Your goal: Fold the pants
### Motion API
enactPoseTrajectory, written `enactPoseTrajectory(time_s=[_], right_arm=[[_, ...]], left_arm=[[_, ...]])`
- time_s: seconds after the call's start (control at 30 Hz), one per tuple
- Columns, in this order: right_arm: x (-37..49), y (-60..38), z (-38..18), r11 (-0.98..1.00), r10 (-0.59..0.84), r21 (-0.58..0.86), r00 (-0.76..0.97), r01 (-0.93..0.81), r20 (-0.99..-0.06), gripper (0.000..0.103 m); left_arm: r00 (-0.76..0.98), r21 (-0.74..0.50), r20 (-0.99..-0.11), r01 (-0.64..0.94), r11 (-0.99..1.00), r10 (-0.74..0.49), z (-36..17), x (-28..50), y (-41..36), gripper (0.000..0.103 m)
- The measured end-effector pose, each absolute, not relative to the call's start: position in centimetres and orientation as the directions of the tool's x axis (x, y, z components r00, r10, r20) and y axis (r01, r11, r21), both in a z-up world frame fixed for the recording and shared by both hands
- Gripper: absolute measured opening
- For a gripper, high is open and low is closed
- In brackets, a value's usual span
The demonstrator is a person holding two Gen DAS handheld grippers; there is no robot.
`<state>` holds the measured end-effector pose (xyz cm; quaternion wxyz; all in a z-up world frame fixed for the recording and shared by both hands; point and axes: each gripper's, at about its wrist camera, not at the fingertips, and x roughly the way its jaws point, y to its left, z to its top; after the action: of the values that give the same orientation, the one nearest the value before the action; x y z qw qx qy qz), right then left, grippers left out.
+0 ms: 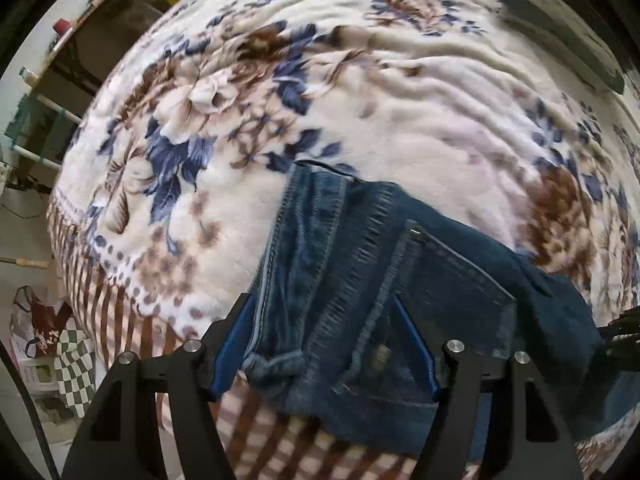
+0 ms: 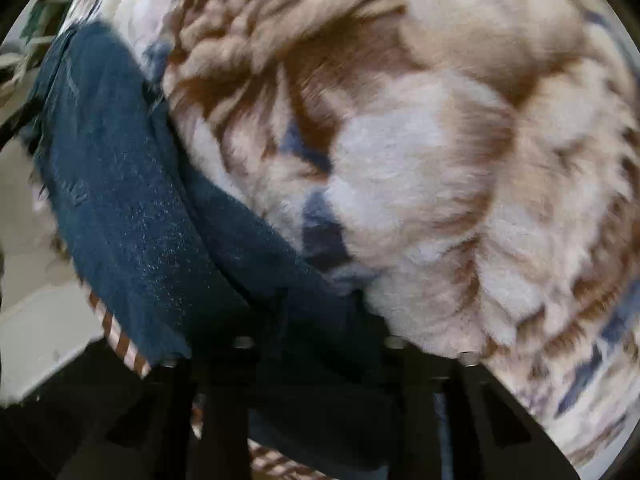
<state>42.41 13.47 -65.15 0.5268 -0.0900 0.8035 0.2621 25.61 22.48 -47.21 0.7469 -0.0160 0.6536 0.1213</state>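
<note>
In the left wrist view, the left gripper [image 1: 324, 344] is seen at 6 o'clock with its jaws apart around the folded pants [image 1: 360, 280], which lie on the floral blanket [image 1: 400, 100]. In the right wrist view, the pants [image 2: 132, 208] are spread from 9 to 6 o'clock, and the right gripper [image 2: 320, 360] is too shadowed to tell its state.

A plush floral blanket [image 1: 400, 120] in cream, brown and blue covers the bed; its border [image 1: 120, 320] is brown-striped. A checkered bag [image 1: 72, 364] sits on the floor beside it. Folded cloth [image 1: 560, 40] lies at the far edge
</note>
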Motion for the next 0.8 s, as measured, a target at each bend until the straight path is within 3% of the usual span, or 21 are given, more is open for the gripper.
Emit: enactPoseTrajectory(time_s=[0.07, 0.2, 0.3, 0.37, 0.53, 0.73, 0.8], right_arm=[[42.3, 13.9, -62.9, 0.870, 0.136, 0.279, -0.346, -0.407, -0.928, 0.009], [42.8, 10.1, -60.2, 0.935, 0.210, 0.258, -0.208, -0.243, -0.955, 0.008], [44.0, 4.7, -61.3, 0.901, 0.433, 0.425, -0.233, 0.087, -0.871, 0.008], [44.7, 2.4, -61.0, 0.830, 0.557, 0.526, -0.248, 0.185, -0.793, 0.008], [46.3, -1.6, -57.6, 0.913, 0.389, 0.408, -0.254, -0.025, -0.885, 0.027], [41.0, -1.4, -59.7, 0.875, 0.274, 0.411, -0.438, -0.255, -0.856, 0.027], [39.4, -0.2, -59.8, 0.864, 0.213, 0.372, -0.422, -0.340, -0.881, 0.023]], left_arm=[[0.105, 0.143, -0.980, -0.203, 0.969, 0.166, -47.1, 25.3, 21.3, 0.067], [0.096, 0.158, -0.978, -0.226, 0.961, 0.183, -46.3, 25.1, 19.7, 0.067], [0.098, 0.157, -0.977, -0.253, 0.955, 0.187, -45.4, 24.7, 19.5, 0.067], [0.102, 0.160, -0.976, -0.264, 0.951, 0.193, -44.9, 24.6, 19.2, 0.067], [0.092, 0.125, -0.983, -0.288, 0.949, 0.157, -45.1, 24.4, 18.0, 0.067], [0.068, 0.095, -0.991, -0.251, 0.963, 0.115, -46.1, 23.5, 14.2, 0.067], [0.066, 0.091, -0.992, -0.233, 0.968, 0.109, -46.2, 23.4, 13.2, 0.067]])
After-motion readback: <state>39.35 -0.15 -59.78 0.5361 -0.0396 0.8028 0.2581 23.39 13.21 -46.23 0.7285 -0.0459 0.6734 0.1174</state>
